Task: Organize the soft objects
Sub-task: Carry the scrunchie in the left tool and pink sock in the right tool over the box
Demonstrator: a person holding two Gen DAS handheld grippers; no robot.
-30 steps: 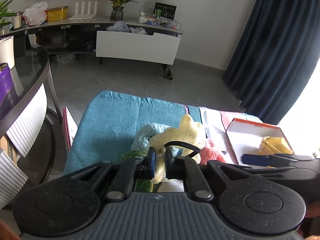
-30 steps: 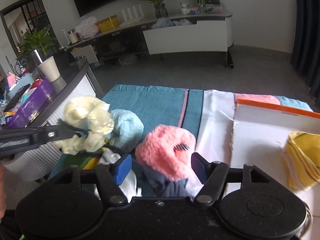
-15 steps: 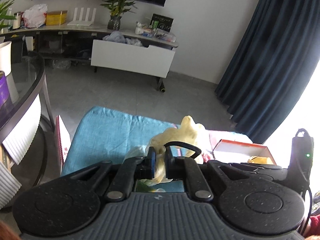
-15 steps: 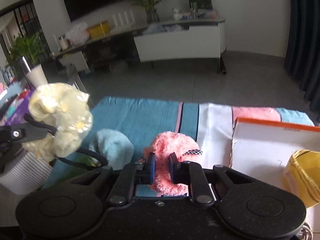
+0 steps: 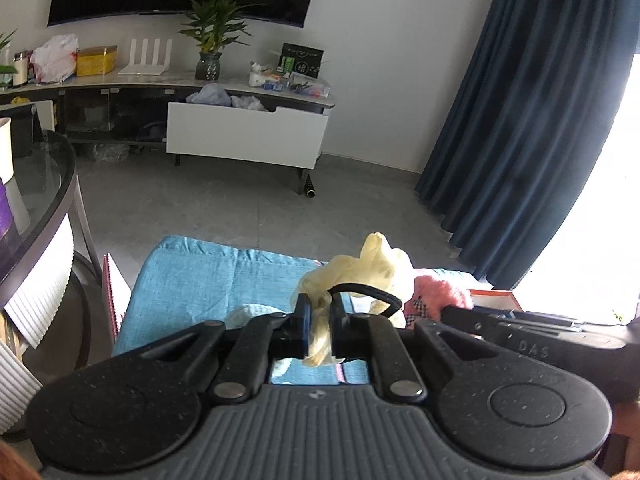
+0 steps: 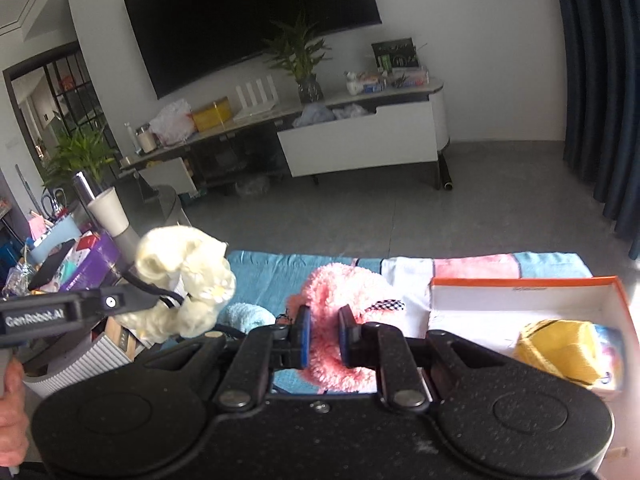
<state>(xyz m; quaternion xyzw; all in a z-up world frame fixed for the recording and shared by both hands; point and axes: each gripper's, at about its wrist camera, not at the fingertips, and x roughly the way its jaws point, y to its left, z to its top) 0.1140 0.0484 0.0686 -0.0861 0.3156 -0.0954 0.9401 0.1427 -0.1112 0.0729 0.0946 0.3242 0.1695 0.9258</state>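
Note:
My left gripper (image 5: 319, 318) is shut on a pale yellow soft toy (image 5: 366, 268) and holds it above the blue cloth (image 5: 208, 280). The toy also shows at the left of the right wrist view (image 6: 182, 276). My right gripper (image 6: 323, 334) is shut on a fluffy pink soft toy (image 6: 340, 292), lifted off the cloth. That pink toy shows in the left wrist view (image 5: 438, 292). A light blue soft toy (image 6: 244, 316) lies on the cloth below. An orange-rimmed white box (image 6: 520, 296) at the right holds a yellow soft item (image 6: 560, 344).
A glass side table (image 5: 44, 184) with a purple box (image 6: 86, 264) and a cup stands at the left. A TV cabinet (image 5: 244, 136) stands across the grey floor. Dark blue curtains (image 5: 520, 120) hang at the right.
My right gripper closed on the pink toy and lifted it. My left gripper rose higher with the pale yellow toy, nearer the right gripper.

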